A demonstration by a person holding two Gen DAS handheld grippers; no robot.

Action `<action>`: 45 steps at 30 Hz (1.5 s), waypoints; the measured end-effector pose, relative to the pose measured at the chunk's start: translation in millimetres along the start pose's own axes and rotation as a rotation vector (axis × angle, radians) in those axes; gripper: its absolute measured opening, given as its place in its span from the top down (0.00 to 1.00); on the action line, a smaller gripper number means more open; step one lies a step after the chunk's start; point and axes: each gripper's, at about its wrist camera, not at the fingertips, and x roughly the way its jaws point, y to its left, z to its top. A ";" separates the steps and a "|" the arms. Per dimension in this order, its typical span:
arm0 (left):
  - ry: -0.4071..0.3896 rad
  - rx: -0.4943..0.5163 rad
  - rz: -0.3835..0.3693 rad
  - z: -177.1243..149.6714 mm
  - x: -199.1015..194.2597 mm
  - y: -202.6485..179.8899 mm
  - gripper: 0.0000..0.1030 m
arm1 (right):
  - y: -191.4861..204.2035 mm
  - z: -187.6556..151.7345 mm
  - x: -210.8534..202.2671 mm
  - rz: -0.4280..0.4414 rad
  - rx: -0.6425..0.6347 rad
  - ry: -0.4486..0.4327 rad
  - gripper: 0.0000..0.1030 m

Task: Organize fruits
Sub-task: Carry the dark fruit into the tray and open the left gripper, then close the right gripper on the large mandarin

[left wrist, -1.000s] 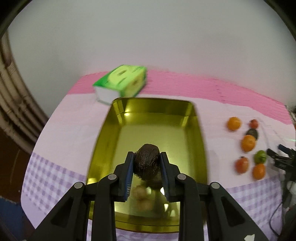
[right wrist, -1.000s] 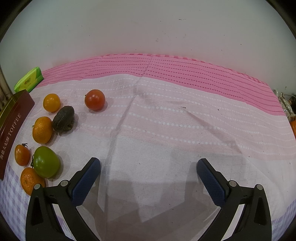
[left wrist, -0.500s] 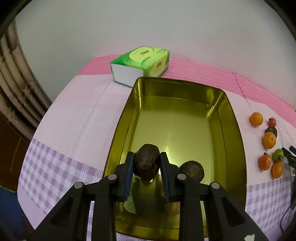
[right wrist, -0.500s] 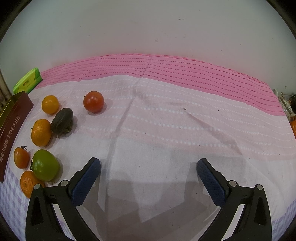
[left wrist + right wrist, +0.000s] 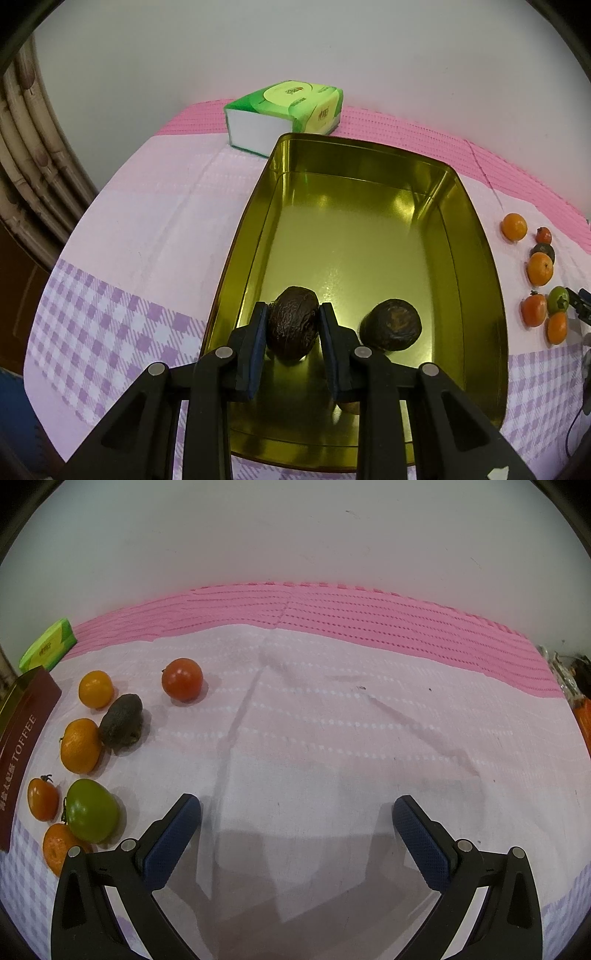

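Note:
My left gripper (image 5: 293,314) is shut on a dark brown wrinkled fruit (image 5: 293,325) and holds it low over the near end of the gold tin (image 5: 476,236). A second dark brown fruit (image 5: 391,324) lies in the tin to its right. Right of the tin, on the cloth, lie several fruits: oranges (image 5: 80,744), red tomatoes (image 5: 182,679), a green tomato (image 5: 91,815) and a dark avocado (image 5: 122,720). My right gripper (image 5: 297,812) is open and empty over bare cloth, right of that group.
A green tissue pack (image 5: 286,110) lies behind the tin's far end. The tin's maroon "TOFFEE" side (image 5: 22,738) shows at the left edge of the right wrist view. A wall stands behind the table. Clutter (image 5: 576,690) sits at the far right edge.
My left gripper has moved lower and further over the tin with the dark fruit; the second dark fruit came into view. My right gripper has barely moved.

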 end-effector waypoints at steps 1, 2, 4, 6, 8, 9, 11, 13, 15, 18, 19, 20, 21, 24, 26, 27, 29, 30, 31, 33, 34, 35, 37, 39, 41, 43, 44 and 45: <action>0.001 0.003 0.006 -0.5 0.9 0.0 0.76 | 0.1 -0.3 -0.2 -0.004 0.005 0.002 0.00; 0.004 0.001 0.007 -0.7 2.6 0.7 0.76 | 0.2 -0.1 -0.2 -0.007 0.012 0.005 0.00; 0.015 -0.008 0.000 -1.6 5.5 2.5 0.76 | 0.2 -0.4 -0.2 -0.012 0.019 0.008 0.00; 0.013 -0.001 0.007 -1.8 5.7 1.6 0.76 | 1.7 -0.7 -0.3 -0.015 0.022 0.009 0.00; 0.014 0.001 0.008 -2.0 5.9 0.7 0.76 | 1.7 -0.7 -0.9 -0.015 0.021 0.011 0.00; 0.014 0.004 0.009 -1.7 6.0 1.0 0.76 | 1.5 -1.1 -1.4 -0.016 0.023 0.011 0.00; 0.012 0.007 0.013 -2.0 6.1 0.6 0.75 | 1.3 -1.5 -1.8 -0.015 0.024 0.012 0.00; 0.012 0.003 0.018 -2.8 5.6 1.3 0.74 | 0.8 -0.8 -1.2 -0.015 0.025 0.013 0.00; 0.011 0.003 0.025 -3.4 4.7 1.3 0.72 | 0.5 -0.7 -1.7 -0.016 0.027 0.013 0.00; 0.001 0.000 0.026 -4.3 1.2 1.2 0.62 | 0.7 -1.0 -2.2 -0.018 0.031 0.015 0.00; -0.004 0.000 0.028 -4.4 -0.4 0.7 0.59 | 1.1 -1.2 -2.6 -0.020 0.032 0.015 0.00; -0.009 0.002 0.029 -4.3 -2.1 0.4 0.58 | 1.2 -1.3 -2.9 -0.021 0.035 0.016 0.00; -0.014 0.005 0.029 -3.9 -3.5 -0.4 0.57 | 1.6 -1.2 -2.5 -0.022 0.036 0.016 0.00; -0.035 0.018 0.042 -4.3 -10.6 -4.2 0.51 | 1.3 -0.5 -2.6 -0.030 0.049 0.031 0.00; -0.055 0.030 0.049 -4.7 -18.0 -7.2 0.45 | 2.5 0.3 -2.9 -0.035 0.053 0.047 0.01; -0.068 0.036 0.048 -4.8 -22.3 -9.0 0.44 | 2.2 1.5 -2.8 -0.034 0.056 0.053 0.04; -0.082 0.040 0.048 -4.5 -28.5 -11.7 0.39 | 2.7 2.2 -6.3 -0.032 0.057 0.060 0.14; -0.091 0.043 0.051 -5.0 -32.0 -13.2 0.38 | 3.5 3.0 -9.8 -0.021 0.059 0.067 0.18; -0.101 0.048 0.053 -5.8 -35.8 -15.0 0.36 | 4.0 3.7 -12.4 -0.008 0.063 0.068 0.18; -0.113 0.064 0.059 -7.2 -41.0 -19.6 0.34 | 6.0 4.2 -23.2 0.012 0.070 0.056 0.19; -0.118 0.073 0.062 -7.8 -43.0 -21.4 0.32 | 8.1 4.2 -29.5 0.015 0.064 0.045 0.20; -0.123 0.081 0.065 -8.6 -45.3 -23.4 0.30 | 11.2 4.3 -37.1 0.023 0.055 0.032 0.20; -0.131 0.098 0.067 -10.0 -49.5 -27.3 0.28 | 17.4 4.1 -48.9 0.042 0.041 0.015 0.23; -0.133 0.111 0.059 -9.9 -51.7 -31.3 0.26 | 27.6 2.8 -62.1 0.071 0.026 0.000 0.24; -0.140 0.116 0.058 -10.9 -55.2 -33.4 0.24 | 39.1 0.4 -73.2 0.100 0.010 -0.009 0.25; -0.145 0.120 0.061 -13.0 -59.3 -34.0 0.23 | 50.8 -3.4 -81.0 0.127 -0.003 -0.011 0.28; -0.149 0.121 0.063 -13.9 -61.5 -34.1 0.22 | 58.7 -6.3 -83.6 0.139 -0.015 -0.009 0.29; -0.152 0.119 0.062 -14.6 -63.4 -33.4 0.22 | 65.2 -8.9 -85.4 0.142 -0.024 -0.007 0.30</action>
